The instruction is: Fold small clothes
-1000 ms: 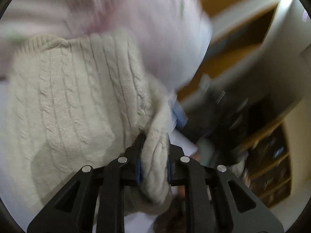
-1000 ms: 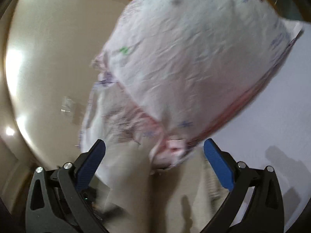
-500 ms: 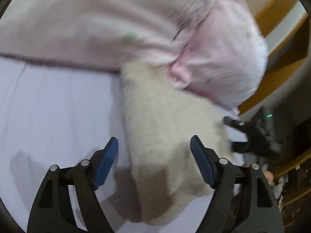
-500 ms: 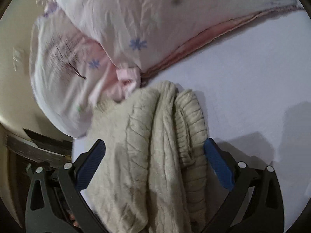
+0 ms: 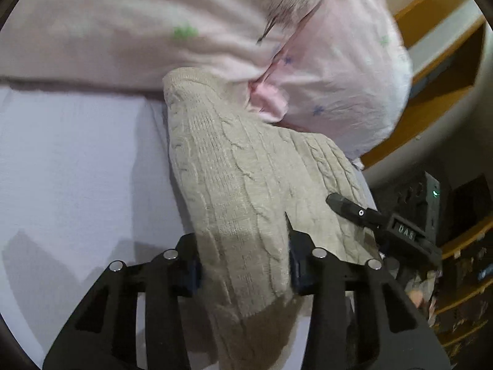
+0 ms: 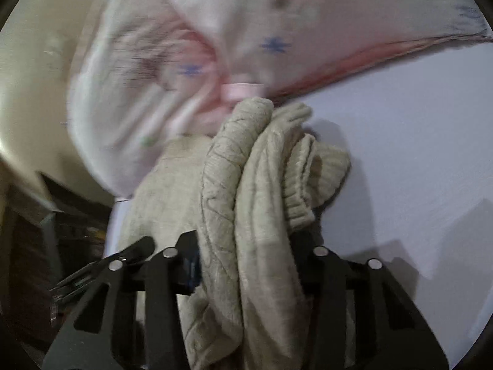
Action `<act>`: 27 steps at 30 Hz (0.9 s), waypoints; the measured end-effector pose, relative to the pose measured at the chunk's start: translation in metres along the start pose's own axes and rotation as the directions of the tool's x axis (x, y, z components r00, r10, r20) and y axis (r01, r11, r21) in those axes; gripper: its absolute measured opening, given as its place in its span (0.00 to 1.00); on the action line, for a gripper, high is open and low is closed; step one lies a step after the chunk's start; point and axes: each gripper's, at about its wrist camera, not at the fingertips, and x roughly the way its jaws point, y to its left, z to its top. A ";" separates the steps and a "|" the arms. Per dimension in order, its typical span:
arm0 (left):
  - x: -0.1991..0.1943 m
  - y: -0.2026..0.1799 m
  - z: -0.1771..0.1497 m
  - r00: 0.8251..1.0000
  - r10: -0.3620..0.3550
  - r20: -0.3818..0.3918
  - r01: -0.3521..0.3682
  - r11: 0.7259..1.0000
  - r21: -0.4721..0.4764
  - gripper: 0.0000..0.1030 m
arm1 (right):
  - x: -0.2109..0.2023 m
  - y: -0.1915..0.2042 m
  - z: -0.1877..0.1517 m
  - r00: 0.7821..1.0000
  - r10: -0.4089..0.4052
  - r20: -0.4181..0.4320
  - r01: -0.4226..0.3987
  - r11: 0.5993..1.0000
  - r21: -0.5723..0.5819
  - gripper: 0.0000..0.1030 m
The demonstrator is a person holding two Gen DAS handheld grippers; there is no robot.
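Two grippers: both pinching the cream cable-knit sweater (image 5: pixel 246 185)
Left gripper (image 5: pixel 245 266): clamps a flat fold
Right gripper (image 6: pixel 246 265): clamps bunched folds
Surface: white tabletop (image 5: pixel 77 169)
Touching: pink star-print garment (image 5: pixel 323 71)

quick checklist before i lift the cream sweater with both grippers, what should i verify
1. Left hand-held gripper shut on the cream cable-knit sweater: ok, knit fills the gap between its fingers.
2. Right hand-held gripper shut on the sweater's bunched folds: ok.
3. Sweater free of the pink star-print garment: not ok, the pink cloth overlaps its far end.
4. Both grips on matching edges for a neat fold: cannot tell, the knit is bunched.
5. Sweater flat on the white table: not ok, it is rolled in thick folds in the right wrist view.
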 end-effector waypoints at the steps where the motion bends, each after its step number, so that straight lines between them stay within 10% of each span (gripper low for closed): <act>1: -0.011 -0.001 -0.002 1.000 0.016 0.023 -0.017 0.999 0.030 0.42 | 0.001 0.006 -0.003 0.998 0.056 -0.006 -0.056 0.998 -0.003 0.40; 4: -0.051 0.004 -0.013 0.988 0.121 0.100 -0.134 0.981 0.143 0.48 | 0.020 0.035 -0.014 0.996 0.085 -0.038 -0.088 0.992 -0.091 0.51; 8: -0.071 0.029 -0.027 0.941 0.312 0.129 -0.328 0.935 0.132 0.60 | 0.021 0.060 -0.023 0.974 -0.203 0.102 0.219 0.958 -0.185 0.66; 12: -0.104 0.027 -0.040 0.899 0.352 0.260 -0.395 0.909 0.133 0.73 | -0.006 0.083 -0.038 0.980 -0.083 0.178 0.125 0.964 -0.236 0.65; 14: -0.107 0.025 -0.042 0.903 0.335 0.270 -0.379 0.916 0.129 0.74 | 0.017 0.089 -0.041 0.981 -0.172 0.090 0.191 0.942 -0.277 0.50; 15: -0.106 0.023 -0.042 0.906 0.330 0.264 -0.371 0.921 0.123 0.74 | 0.029 0.090 -0.039 0.977 -0.203 0.061 0.212 0.936 -0.281 0.20; 17: -0.105 0.021 -0.046 0.915 0.316 0.251 -0.353 0.928 0.116 0.74 | 0.032 0.082 -0.044 0.981 -0.181 0.067 0.193 0.948 -0.255 0.13; 21: -0.108 0.018 -0.062 0.930 0.284 0.233 -0.319 0.939 0.128 0.74 | -0.006 0.073 -0.044 0.972 -0.153 0.179 0.185 0.966 -0.180 0.10; 25: -0.106 0.018 -0.077 0.947 0.258 0.191 -0.286 0.948 0.139 0.74 | 0.018 0.054 -0.045 0.969 -0.226 0.103 0.239 0.962 -0.135 0.11; 27: -0.104 0.018 -0.085 0.953 0.253 0.167 -0.277 0.951 0.140 0.76 | 0.015 0.064 -0.045 0.961 -0.254 0.107 0.269 0.947 -0.174 0.26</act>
